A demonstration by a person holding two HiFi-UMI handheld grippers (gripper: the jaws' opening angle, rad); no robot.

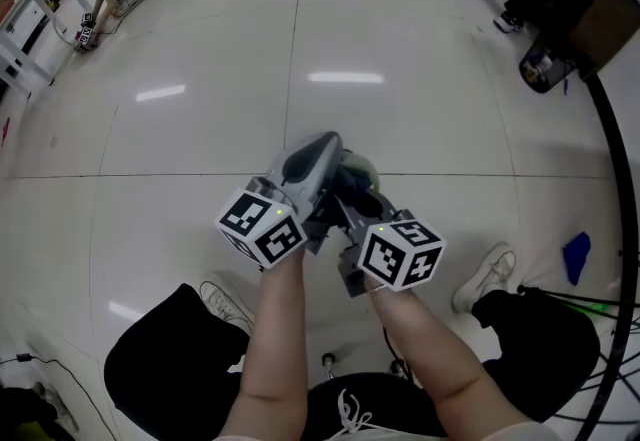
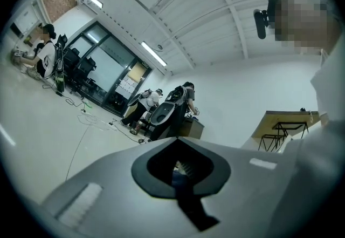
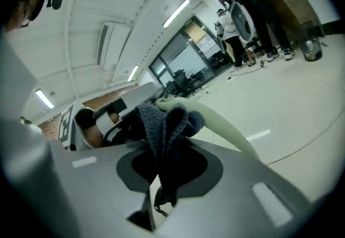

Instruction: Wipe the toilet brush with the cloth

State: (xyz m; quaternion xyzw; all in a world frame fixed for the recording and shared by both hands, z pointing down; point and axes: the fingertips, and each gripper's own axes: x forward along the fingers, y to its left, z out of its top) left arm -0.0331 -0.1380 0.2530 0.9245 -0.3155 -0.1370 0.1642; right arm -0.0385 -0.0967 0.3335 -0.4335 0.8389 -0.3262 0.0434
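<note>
Above the floor (image 1: 340, 49), left tool (image 2: 180, 169); right tool (image 3: 167, 164) on one cloth (image 3: 164, 123); one brush (image 3: 218, 125)

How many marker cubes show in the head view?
2. One marker cube sits at the end of the person's left forearm, the other at the end of the right forearm. None appears hidden.

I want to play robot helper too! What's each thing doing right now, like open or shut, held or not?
Toilet brush: held up off the floor.
Cloth: bunched up, against the brush's pale green handle.
Right claw: shut on the cloth.
Left claw: shut to a thin slit, seemingly on the brush.
</note>
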